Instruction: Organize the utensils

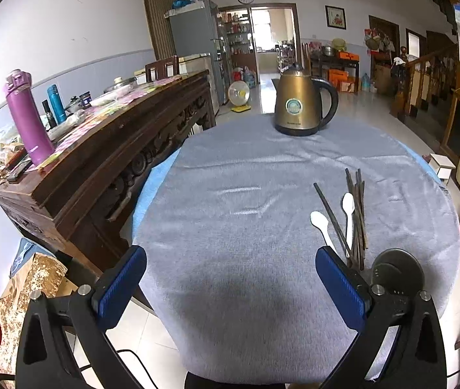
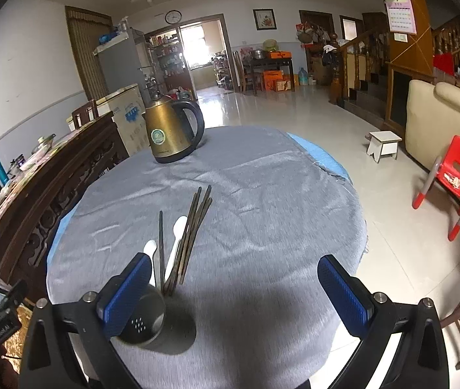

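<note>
Chopsticks (image 1: 356,214), dark and bundled loosely, lying flat on grey tablecloth (image 1: 246,194), ahead and to the right of left gripper (image 1: 231,278). Two white spoons (image 1: 348,207) mixed in alongside, bowls pointing away. Round dark utensil holder (image 1: 396,270) tipped on its side just beyond the right blue fingertip (image 1: 340,288), handle ends of the utensils running toward its mouth. Left gripper spread wide, holding nothing, hovering over bare cloth. Gold kettle (image 1: 301,103) standing upright far ahead at the table's far edge. Carved wooden sideboard (image 1: 100,168) off to the left, purple bottle (image 1: 27,116) on top.

From the right wrist: same chopsticks (image 2: 194,223) and spoons (image 2: 176,240) ahead and left of right gripper (image 2: 233,288). Utensil holder (image 2: 152,317) on its side, partly hidden behind the left blue fingertip (image 2: 126,291), perforated base facing the camera. Contact with that fingertip unclear. Right gripper spread wide, empty. Kettle (image 2: 170,129) far ahead to the left. Red child's chair (image 2: 453,175) on the floor well to the right.
</note>
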The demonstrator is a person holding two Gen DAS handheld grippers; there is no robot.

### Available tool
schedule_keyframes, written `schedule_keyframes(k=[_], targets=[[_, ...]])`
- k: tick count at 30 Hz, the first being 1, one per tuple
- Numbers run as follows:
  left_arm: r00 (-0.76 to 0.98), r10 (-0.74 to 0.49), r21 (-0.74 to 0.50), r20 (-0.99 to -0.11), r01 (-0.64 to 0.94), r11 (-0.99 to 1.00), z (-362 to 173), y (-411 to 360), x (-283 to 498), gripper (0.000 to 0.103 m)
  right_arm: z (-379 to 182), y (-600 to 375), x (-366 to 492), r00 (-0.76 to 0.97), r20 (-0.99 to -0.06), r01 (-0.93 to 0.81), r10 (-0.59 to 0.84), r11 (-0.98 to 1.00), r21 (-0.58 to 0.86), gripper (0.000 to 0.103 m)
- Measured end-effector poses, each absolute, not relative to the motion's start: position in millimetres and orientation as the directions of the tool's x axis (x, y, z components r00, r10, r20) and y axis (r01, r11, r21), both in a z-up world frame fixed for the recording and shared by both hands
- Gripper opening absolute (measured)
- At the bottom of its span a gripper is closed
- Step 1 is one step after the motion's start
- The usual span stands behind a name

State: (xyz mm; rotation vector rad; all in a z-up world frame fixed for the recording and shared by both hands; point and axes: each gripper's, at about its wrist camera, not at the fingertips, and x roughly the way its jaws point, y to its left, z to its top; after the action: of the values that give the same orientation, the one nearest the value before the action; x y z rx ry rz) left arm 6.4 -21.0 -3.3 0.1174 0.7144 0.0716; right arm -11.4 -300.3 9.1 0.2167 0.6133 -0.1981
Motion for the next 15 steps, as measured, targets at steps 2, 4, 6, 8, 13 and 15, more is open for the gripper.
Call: schedule_keyframes(k=[2,4,6,8,13,15], targets=[[0.745,0.108,0.134,-0.658,-0.026,0.991,-7.6,-21.6,15.1,0.103,6.7,-301.3,-1.9,0.793,-0.598,0.246,-0.121,0.96,0.133,0.103],[0.729,0.1,0.128,-0.678,-0.017,0.992,-13.6,-21.7,26.9,0.103,1.7,-303.2,9.1,0.774,-0.625,0.245,-0.101,0.958,0.148,0.103],[0.705,0.082,0.11,-0.704,-0.005,0.994,-20.5,-22.1,42.2,0.103,-5.0,-307.7,24.6,0.753,-0.653,0.243,-0.079,0.956,0.164,0.103],[0.677,0.06,0.086,-0.733,0.006,0.996,-29.4,-21.2,62.7,0.103,-10.2,-313.5,41.3,0.741,-0.669,0.234,-0.058,0.956,0.177,0.103],[0.597,0.007,0.024,-0.802,0.02,1.0,-58.8,-23.2,123.8,0.103,-36.7,-340.4,107.8,0.689,-0.723,0.2,0.044,0.948,0.248,0.102],[0.574,-0.01,0.002,-0.819,0.02,1.0,-69.4,-26.6,145.0,0.103,-50.0,-352.4,132.9,0.674,-0.728,0.188,0.124,0.924,0.331,0.093]])
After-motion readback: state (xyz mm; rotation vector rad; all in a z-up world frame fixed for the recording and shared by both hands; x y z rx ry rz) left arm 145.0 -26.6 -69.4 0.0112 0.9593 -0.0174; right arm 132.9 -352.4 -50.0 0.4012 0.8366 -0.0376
